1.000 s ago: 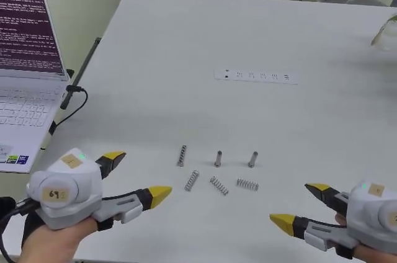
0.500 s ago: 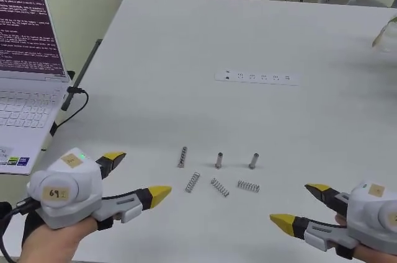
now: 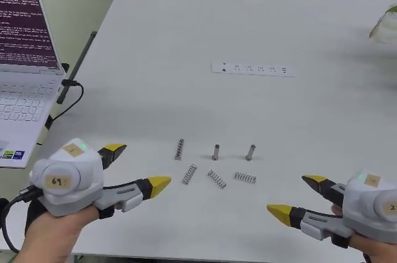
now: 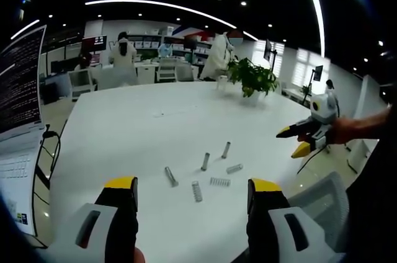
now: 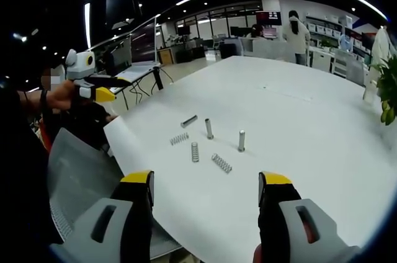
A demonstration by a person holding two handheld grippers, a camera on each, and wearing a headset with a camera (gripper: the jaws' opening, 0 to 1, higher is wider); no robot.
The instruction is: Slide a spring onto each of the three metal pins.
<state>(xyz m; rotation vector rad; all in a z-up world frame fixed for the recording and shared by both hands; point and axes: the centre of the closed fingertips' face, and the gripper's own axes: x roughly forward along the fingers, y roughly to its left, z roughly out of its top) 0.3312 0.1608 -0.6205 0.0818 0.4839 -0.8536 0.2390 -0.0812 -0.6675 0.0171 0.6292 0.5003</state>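
Two short metal pins [image 3: 216,152] [image 3: 250,152] stand upright near the table's front edge. A third pin [image 3: 179,149] lies on its side to their left. Three loose springs [image 3: 189,174] [image 3: 216,178] [image 3: 245,178] lie just in front of them. The left gripper view has the pins [image 4: 205,161] and springs [image 4: 219,182] ahead of its jaws, and so does the right gripper view, with pins [image 5: 209,128] and springs [image 5: 194,151]. My left gripper [image 3: 137,165] [image 4: 193,183] hovers open left of the springs. My right gripper [image 3: 295,195] [image 5: 206,178] is open to their right. Neither holds anything.
An open laptop [image 3: 25,58] sits at the left edge with a black cable [image 3: 65,98] plugged in. A white power strip [image 3: 253,69] lies mid-table behind the pins. A potted plant [image 3: 384,24] stands far right. The table's front edge [image 3: 205,254] runs just under both grippers.
The head camera has tilted slightly, shifting the whole picture. The pins and springs have not moved, and both grippers stay open in much the same places.
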